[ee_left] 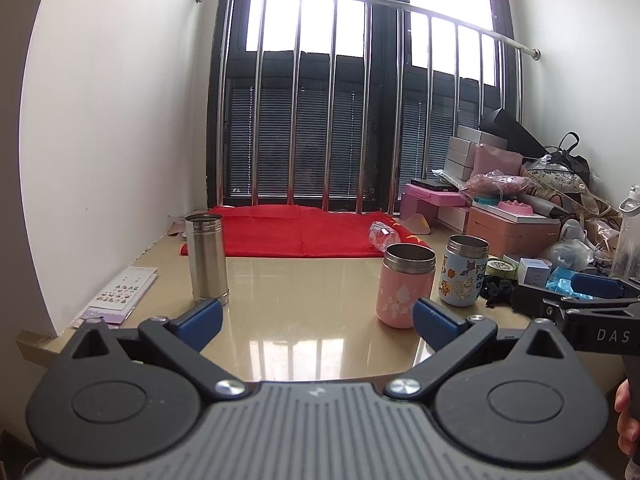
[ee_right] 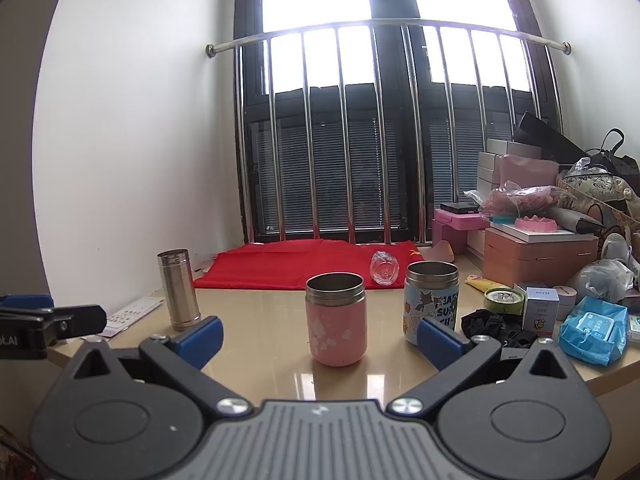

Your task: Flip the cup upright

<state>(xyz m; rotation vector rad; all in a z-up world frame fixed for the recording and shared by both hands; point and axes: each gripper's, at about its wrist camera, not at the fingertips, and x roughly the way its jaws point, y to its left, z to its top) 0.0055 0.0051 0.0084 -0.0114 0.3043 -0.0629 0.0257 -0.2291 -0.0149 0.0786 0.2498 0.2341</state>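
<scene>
Standing upright on the glossy counter [ee_right: 248,340] are three open-mouthed cups, and the pink cup [ee_right: 336,320] serves as the landmark among them. One blue cartoon-printed cup [ee_right: 430,300] stands just beside the pink cup on its right, apart from it. One tall steel cup [ee_right: 178,290] stands well to the left of the pink cup, near the white wall. All three show their metal rims facing up.

Behind the pink cup, one red cloth [ee_right: 304,266] lies flat against the window railing, and one clear plastic bottle [ee_right: 384,267] lies on its side at the cloth's right edge. Left of the pink cup, past the steel cup, one sticker sheet [ee_left: 120,292] lies on the counter edge. Right of the pink cup, beyond the blue cup, sits a heap of boxes and bags, including one blue wipes packet [ee_right: 592,330] and one small white box [ee_right: 541,310].

Two grippers are in view. The left gripper [ee_left: 316,318] hovers low over the near counter edge with its two blue fingers [ee_left: 202,318] spread wide and nothing between them; the pink cup sits just beyond its right finger. The right gripper [ee_right: 320,338] is likewise spread wide and empty, with the pink cup framed between its two fingers [ee_right: 440,342], not touched by either.
</scene>
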